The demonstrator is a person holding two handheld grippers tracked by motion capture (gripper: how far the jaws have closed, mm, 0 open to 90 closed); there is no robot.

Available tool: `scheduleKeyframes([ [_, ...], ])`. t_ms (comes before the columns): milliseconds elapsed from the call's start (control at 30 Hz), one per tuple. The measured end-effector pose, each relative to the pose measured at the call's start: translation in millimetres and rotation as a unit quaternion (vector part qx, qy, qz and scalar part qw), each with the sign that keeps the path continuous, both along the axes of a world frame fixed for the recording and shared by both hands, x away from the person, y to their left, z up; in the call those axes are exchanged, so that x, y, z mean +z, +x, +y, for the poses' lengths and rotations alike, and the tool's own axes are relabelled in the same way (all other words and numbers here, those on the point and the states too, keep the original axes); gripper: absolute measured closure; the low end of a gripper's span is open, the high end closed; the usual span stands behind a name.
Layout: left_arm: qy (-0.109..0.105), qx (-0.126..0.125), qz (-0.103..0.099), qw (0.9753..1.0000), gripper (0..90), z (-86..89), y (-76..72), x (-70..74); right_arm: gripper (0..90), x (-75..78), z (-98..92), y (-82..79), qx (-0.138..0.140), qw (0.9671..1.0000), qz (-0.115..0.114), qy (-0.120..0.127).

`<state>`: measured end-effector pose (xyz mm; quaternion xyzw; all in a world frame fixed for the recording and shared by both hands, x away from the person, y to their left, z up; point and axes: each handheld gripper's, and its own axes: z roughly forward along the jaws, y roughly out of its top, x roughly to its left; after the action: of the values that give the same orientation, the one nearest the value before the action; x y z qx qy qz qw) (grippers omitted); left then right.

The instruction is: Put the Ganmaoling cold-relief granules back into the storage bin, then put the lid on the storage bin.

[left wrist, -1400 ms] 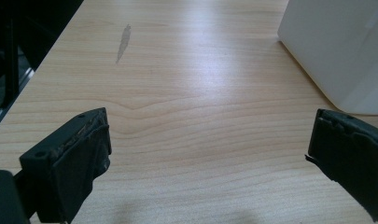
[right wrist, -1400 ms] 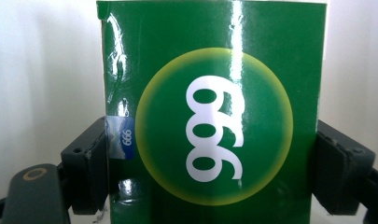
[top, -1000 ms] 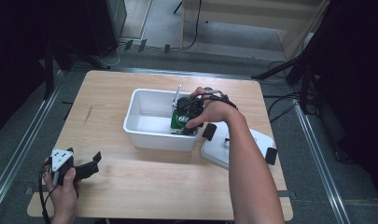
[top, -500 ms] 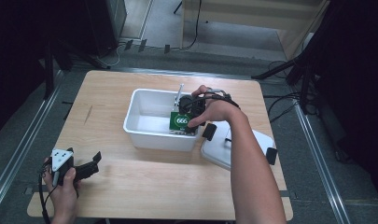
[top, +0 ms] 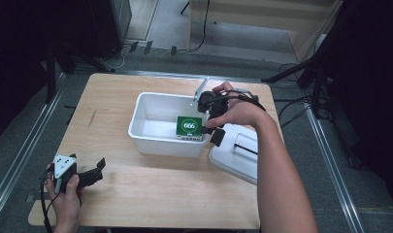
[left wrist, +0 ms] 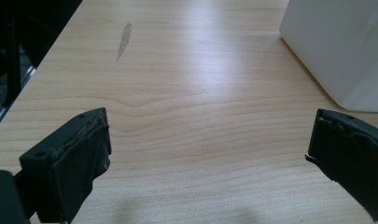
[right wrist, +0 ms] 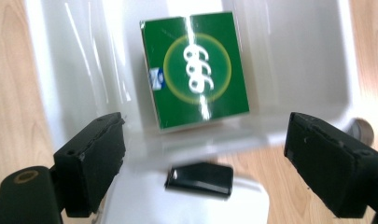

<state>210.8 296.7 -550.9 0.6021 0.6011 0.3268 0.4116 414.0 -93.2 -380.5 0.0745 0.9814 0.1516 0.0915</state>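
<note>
1. Dark surroundings frame a light wooden tabletop [top: 150, 189], with grey floor, metal rails and cables along its sides and beyond its far edge.
2. Nearest, at the front left corner of the tabletop, the person's left hand holds the left gripper [top: 90, 175] low over the wood, with a grey three-cornered plate on top. Its jaws are released and hold nothing; in the left gripper view they stand wide apart with bare wood between them.
3. Left gripper view also shows a small dark mark [left wrist: 124, 39] on the wood ahead, and the outer wall of the white bin [left wrist: 336, 42] at upper right, apart from the jaws.
4. At mid-table stands the white bin [top: 150, 141], a rectangular open tub. Its white lid [top: 237, 158] lies flat on the tabletop just beside its right end, with a black handle [right wrist: 199, 179] on top.
5. Inside the bin lies the green box [top: 189, 126], printed with a white "666" in a ring, face up. It sits at the bin's right end, near the front wall.
6. Right gripper [top: 214, 127] is held above the bin's right end, over the rim between the box and the lid, the forearm reaching in from the bottom right.
7. Right gripper view looks straight down: its jaws are released, wide apart, with the green box [right wrist: 196, 67] below and between them but not touched. Whether the box rests fully flat on the bin floor cannot be told.
</note>
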Motion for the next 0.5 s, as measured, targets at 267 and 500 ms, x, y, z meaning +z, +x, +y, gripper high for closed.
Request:
scheduleKeyframes([
  [267,0.003,-0.001,0.002,1.0000,0.0,-0.6,0.3,0.1,11.9,12.5,-37.7,-14.5,-0.023,0.9997,-0.005,-0.004],
  [500,0.003,0.000,0.003,1.0000,0.0,-1.2,0.4,0.1,12.2,15.0,-64.6,-23.9,-0.044,0.9990,-0.005,0.008],
])
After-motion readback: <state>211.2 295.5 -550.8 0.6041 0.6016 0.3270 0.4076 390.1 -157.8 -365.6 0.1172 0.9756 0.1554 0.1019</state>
